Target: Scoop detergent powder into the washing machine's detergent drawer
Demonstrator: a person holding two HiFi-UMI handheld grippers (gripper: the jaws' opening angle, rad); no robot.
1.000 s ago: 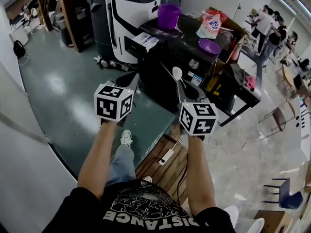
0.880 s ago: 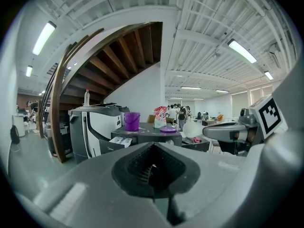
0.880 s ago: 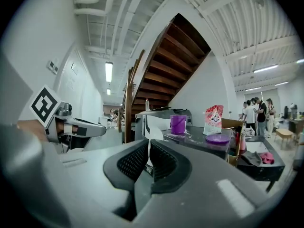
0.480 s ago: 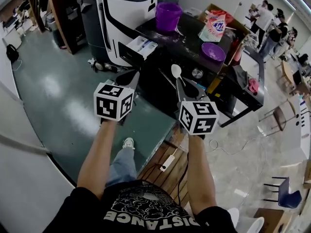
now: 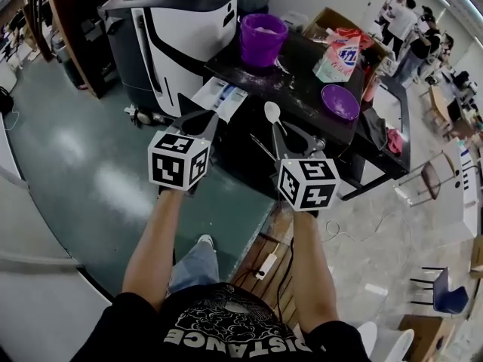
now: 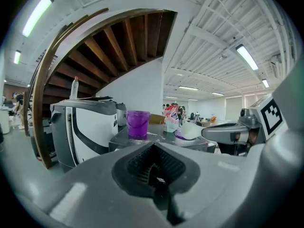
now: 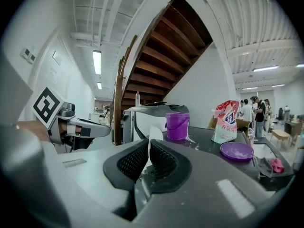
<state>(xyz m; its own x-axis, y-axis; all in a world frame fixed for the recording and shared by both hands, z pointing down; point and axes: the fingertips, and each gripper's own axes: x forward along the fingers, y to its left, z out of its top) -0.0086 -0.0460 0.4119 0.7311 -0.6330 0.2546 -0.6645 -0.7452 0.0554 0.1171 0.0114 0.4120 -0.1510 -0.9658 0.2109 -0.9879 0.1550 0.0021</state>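
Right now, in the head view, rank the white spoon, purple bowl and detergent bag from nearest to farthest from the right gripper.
1. white spoon: clamped in the right gripper, its bowl just past the jaw tips.
2. purple bowl: ahead and to the right.
3. detergent bag: standing behind the bowl, farthest back.

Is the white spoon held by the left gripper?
No, the white spoon sits clamped in the right gripper; the left gripper is shut, empty.
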